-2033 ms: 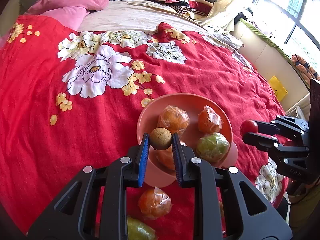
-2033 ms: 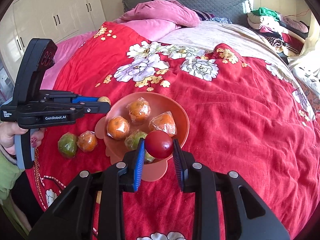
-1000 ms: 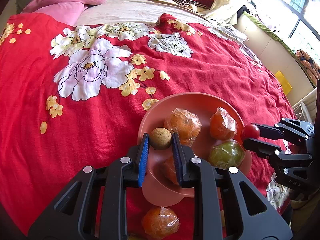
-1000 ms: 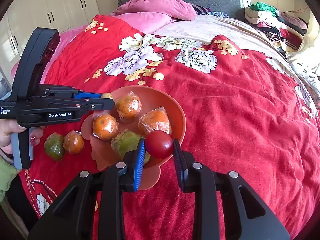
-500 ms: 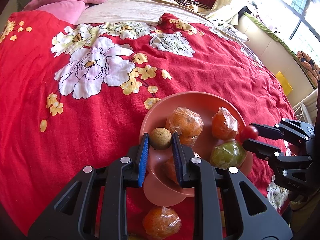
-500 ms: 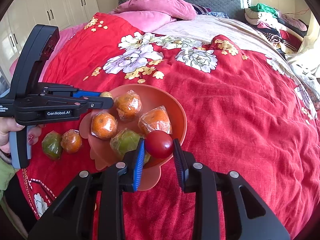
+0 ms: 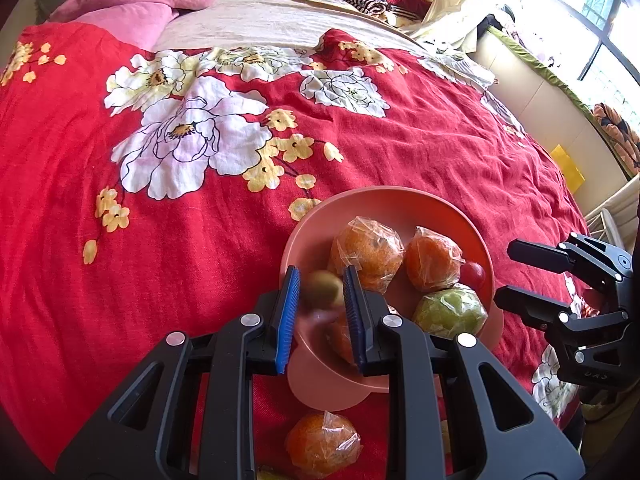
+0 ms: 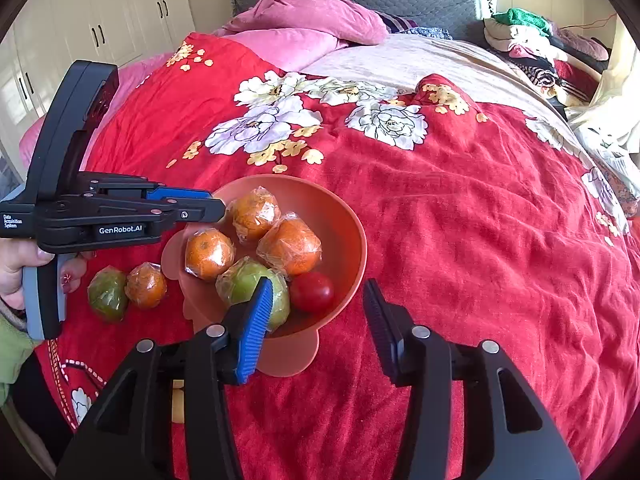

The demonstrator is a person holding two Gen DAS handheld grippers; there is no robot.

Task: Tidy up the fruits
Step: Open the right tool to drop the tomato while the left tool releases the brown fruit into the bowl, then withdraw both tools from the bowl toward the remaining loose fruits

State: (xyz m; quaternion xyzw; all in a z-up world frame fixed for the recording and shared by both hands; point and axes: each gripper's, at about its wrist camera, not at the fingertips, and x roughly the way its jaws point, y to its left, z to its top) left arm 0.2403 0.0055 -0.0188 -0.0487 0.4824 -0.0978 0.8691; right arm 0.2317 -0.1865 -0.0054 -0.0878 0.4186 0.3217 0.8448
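a: where is the red fruit (image 8: pixel 311 291)?
b: it lies in the pink bowl (image 8: pixel 352 236), low in the frame centre, beside the wrapped green fruit (image 8: pixel 253 288). the right gripper (image 8: pixel 318 320) has just been opening; nothing sits between its jaws.
a: and the left gripper (image 7: pixel 320 312)?
b: it is clenched on a small brown fruit (image 7: pixel 323 289), blurred, over the bowl's near rim.

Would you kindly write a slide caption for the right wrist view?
Open right tongs above a pink bowl holding wrapped fruit and a red tomato.
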